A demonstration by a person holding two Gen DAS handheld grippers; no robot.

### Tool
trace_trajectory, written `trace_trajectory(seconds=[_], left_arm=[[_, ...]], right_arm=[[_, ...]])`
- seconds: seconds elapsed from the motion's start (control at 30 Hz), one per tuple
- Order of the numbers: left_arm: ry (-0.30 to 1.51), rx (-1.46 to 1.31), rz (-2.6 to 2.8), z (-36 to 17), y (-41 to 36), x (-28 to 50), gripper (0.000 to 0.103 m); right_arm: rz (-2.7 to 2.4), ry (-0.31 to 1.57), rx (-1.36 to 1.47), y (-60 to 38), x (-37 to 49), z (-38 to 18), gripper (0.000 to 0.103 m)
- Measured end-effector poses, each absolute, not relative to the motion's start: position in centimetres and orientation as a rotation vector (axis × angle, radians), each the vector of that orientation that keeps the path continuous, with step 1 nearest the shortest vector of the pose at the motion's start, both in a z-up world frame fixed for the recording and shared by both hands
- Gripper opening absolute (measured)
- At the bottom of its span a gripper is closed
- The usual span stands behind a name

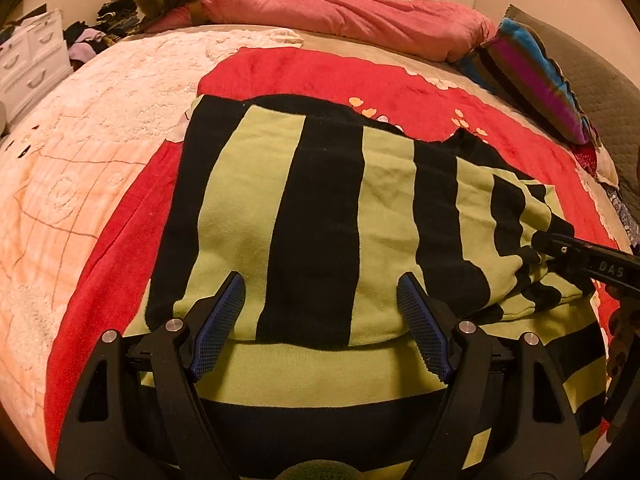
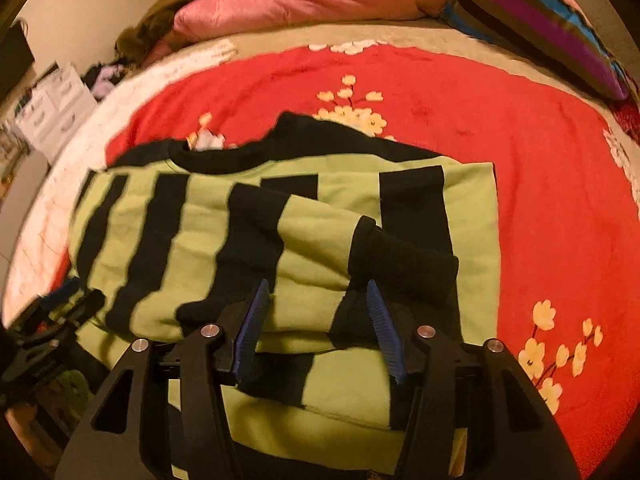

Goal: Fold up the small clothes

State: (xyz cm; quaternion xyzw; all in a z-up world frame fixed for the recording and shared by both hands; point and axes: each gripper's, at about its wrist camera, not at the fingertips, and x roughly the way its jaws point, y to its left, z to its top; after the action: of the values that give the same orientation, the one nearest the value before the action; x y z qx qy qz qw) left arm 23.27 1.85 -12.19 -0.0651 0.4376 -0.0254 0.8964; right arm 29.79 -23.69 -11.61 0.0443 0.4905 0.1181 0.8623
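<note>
A green and black striped sweater (image 1: 320,208) lies partly folded on the red flowered blanket (image 1: 320,76); it also shows in the right wrist view (image 2: 280,232), with a sleeve laid across its body and the black cuff (image 2: 404,268) to the right. My left gripper (image 1: 322,284) is open above the folded near edge, holding nothing. My right gripper (image 2: 318,290) is open over the folded sleeve, its fingers straddling the fabric without pinching it. The right gripper's black body shows at the right edge of the left wrist view (image 1: 588,260). The left gripper shows blurred at the left of the right wrist view (image 2: 52,312).
A pink duvet (image 1: 344,12) lies along the far side of the bed. A striped pillow (image 1: 532,76) sits at far right. A cream textured blanket (image 1: 80,152) covers the bed's left. White drawers (image 1: 28,52) and a clothes pile (image 1: 100,32) stand beyond.
</note>
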Motion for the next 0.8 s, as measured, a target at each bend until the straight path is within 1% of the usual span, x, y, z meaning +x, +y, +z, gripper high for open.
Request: trace_trajectory(seconds=[0.07,0.1,0.17,0.23,0.37,0.4,0.43,0.5,0.53,0.57,0.6,0.67,0.73,0.8], left_arm=[[0.897,-0.142,-0.058,-11.8,1.8,23.3,0.071],[0.888,-0.146,-0.062,-11.5,1.9,23.1,0.071],[0.867,-0.144,-0.069,-11.0,1.7,22.9,0.071],[0.853,-0.132,-0.075,-10.5,1.5,22.7,0.071],[0.836,-0.108,-0.074,-9.9,1.1,22.4,0.071],[0.829,-0.108,-0.075,-9.7,1.2,22.3,0.072],[0.823,-0.107,-0.073,-9.6,1.2,22.3,0.074],[0.820,-0.106,-0.062,-9.4,1.4,22.2,0.076],[0.820,-0.109,-0.056,-9.3,1.5,22.2,0.078],[0.818,-0.111,-0.050,-9.2,1.6,22.1,0.083],[0.810,-0.111,-0.038,-9.1,1.8,22.0,0.085],[0.791,-0.108,-0.024,-8.6,1.9,21.7,0.091],[0.775,-0.114,-0.025,-8.2,2.2,21.5,0.093],[0.768,-0.115,-0.020,-8.0,2.2,21.3,0.093]], right_arm=[[0.255,1.015,0.115,-23.9,29.4,-10.9,0.055],[0.258,1.005,0.123,-24.0,29.1,-10.5,0.059],[0.265,0.981,0.139,-24.2,28.4,-9.6,0.061],[0.276,0.961,0.157,-24.3,27.6,-8.7,0.069],[0.284,0.938,0.192,-24.9,26.0,-7.6,0.077],[0.284,0.935,0.198,-25.0,25.7,-7.5,0.082],[0.284,0.935,0.206,-25.1,25.4,-7.4,0.086],[0.290,0.934,0.216,-25.3,25.0,-7.2,0.086],[0.290,0.932,0.219,-25.3,24.8,-7.1,0.089],[0.291,0.931,0.226,-25.4,24.7,-7.0,0.090],[0.290,0.928,0.232,-25.5,24.6,-6.8,0.092],[0.285,0.922,0.243,-25.7,24.5,-6.5,0.092],[0.279,0.911,0.252,-25.9,24.3,-6.1,0.096],[0.278,0.901,0.263,-26.1,24.2,-5.7,0.096]])
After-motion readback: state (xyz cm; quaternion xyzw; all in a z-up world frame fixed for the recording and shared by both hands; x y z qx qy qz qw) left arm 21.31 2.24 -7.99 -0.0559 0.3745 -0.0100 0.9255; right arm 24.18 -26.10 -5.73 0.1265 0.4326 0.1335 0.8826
